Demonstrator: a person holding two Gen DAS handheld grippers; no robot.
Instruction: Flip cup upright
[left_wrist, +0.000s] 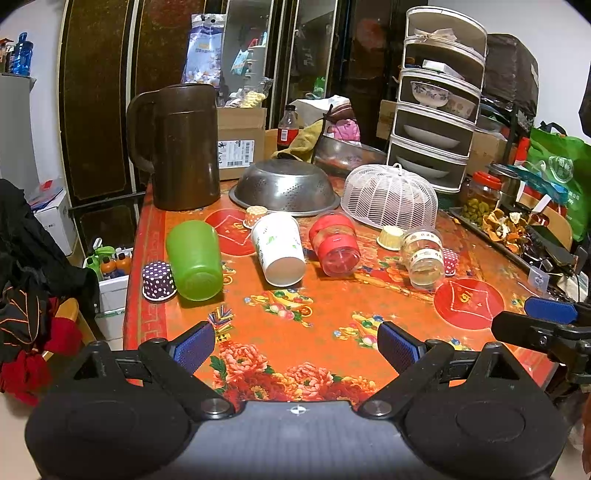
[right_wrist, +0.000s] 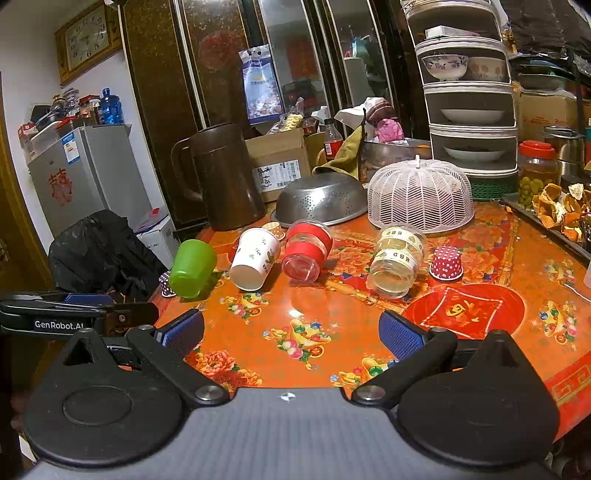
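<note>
In the left wrist view, the left claw (left_wrist: 296, 345) is seen released above the bench (left_wrist: 325, 317), with a green cup (left_wrist: 195, 260), a white cup (left_wrist: 280, 249) and a red-banded cup (left_wrist: 335, 243) lying tipped over in a row beyond it. In the right wrist view, the right claw (right_wrist: 291, 332) is likewise spread wide and empty, and a clear cup (right_wrist: 397, 260) is seen on its side beside a dotted red paper cup (right_wrist: 447, 263)

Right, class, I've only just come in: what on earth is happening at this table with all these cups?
A person holds a claw in each hand over the table. Both the left claw and right claw are open and hold nothing. Four cups lie tipped on their sides in a row: the green cup, white paper cup, red-banded cup and clear cup. None is upright yet.
</note>
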